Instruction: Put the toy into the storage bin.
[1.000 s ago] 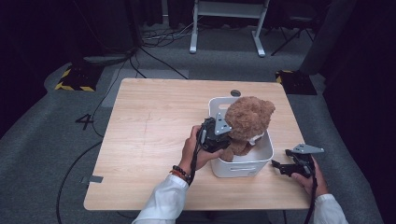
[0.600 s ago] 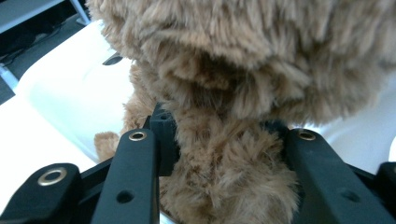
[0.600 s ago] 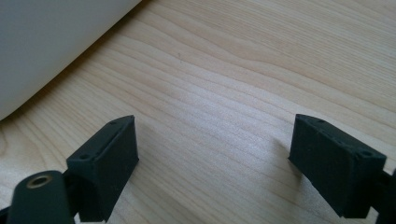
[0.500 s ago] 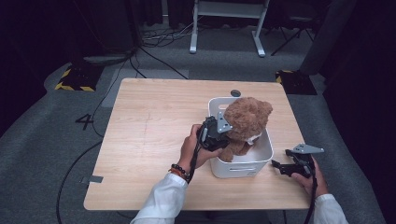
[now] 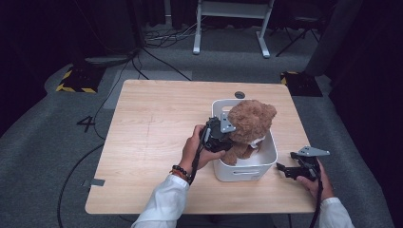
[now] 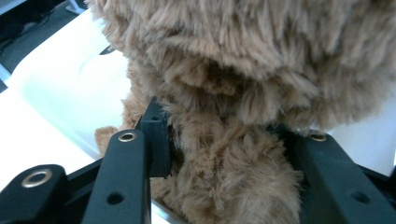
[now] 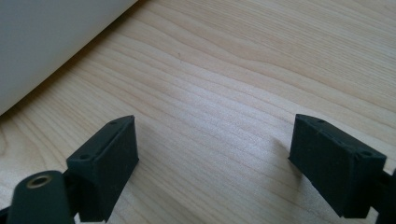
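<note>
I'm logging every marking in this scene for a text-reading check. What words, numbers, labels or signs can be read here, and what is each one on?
"4": a dark numeral on the grey floor, left of the table.
No readable text on the teddy bear, the white bin or either gripper.

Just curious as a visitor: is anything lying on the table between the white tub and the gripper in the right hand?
No, just bare wooden table separates the white tub from the right gripper, as the high view shows.

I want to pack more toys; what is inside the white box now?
A brown teddy bear sits inside the white box. The bear covers most of the floor, so anything beneath cannot be seen.
</note>
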Demonstrator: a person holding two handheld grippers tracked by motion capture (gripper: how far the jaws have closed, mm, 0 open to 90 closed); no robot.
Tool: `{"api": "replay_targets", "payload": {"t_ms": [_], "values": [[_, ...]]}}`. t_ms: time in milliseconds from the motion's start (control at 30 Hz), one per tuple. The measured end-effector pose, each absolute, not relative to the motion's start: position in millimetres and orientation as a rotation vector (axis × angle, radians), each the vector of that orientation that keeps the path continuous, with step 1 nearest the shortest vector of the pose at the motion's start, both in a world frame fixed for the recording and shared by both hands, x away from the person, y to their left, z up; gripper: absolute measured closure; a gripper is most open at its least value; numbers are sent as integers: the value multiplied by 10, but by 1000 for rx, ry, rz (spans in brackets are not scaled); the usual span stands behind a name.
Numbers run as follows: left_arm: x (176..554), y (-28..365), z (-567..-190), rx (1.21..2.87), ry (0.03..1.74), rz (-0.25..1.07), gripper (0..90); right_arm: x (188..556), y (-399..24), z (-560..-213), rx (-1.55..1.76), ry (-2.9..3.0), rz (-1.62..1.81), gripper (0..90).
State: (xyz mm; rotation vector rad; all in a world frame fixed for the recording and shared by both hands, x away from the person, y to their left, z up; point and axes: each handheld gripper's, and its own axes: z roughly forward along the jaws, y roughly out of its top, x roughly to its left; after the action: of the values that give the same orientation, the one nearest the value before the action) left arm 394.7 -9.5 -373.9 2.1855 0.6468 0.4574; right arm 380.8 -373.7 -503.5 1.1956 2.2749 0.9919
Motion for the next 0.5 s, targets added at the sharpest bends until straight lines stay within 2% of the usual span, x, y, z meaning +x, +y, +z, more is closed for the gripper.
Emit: {"api": "replay_targets", "payload": {"t_ms": [333, 500], "values": [[3955, -58, -3716, 2197, 644, 427, 475, 3808, -3737, -5035, 1196, 2275, 992, 149], [3952, -26, -3698, 2189, 640, 410, 476, 3808, -3737, -5035, 1195, 2275, 992, 150]]}}
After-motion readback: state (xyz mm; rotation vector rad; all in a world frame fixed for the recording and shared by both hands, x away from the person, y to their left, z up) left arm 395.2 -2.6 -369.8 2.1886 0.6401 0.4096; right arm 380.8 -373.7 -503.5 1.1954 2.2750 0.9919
